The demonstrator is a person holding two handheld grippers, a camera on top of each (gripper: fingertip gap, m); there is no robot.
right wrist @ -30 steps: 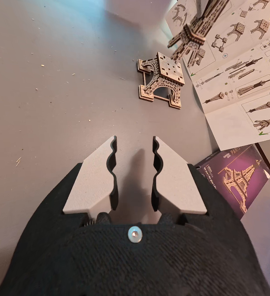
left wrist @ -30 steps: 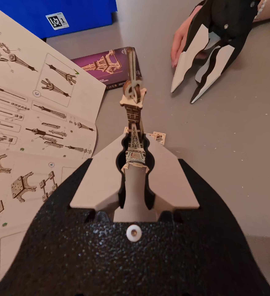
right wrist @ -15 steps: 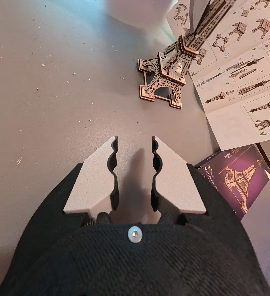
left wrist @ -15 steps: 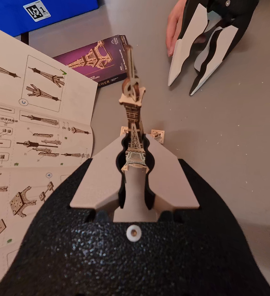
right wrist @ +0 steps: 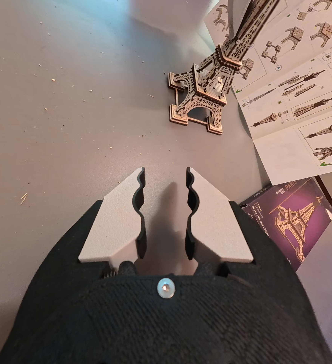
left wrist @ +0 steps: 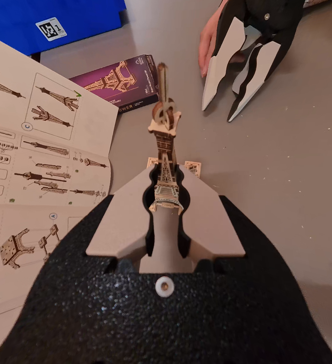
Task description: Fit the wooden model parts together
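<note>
My right gripper is hovering with its jaws apart and empty over the grey table. Ahead, the tilted tower upper section is meeting the tower base, beside the instruction sheet and purple box.

Plenty of bare grey table left of the tower base; instruction sheet and purple box crowded its right.

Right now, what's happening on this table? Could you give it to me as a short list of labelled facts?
Left gripper: shut on the tower's upper section
Right gripper: open, empty, apart from the model
Tower base: stands on the grey table
Upper section's legs: down on the base's top platform; seating unclear
Beside: instruction sheet, purple box
</note>
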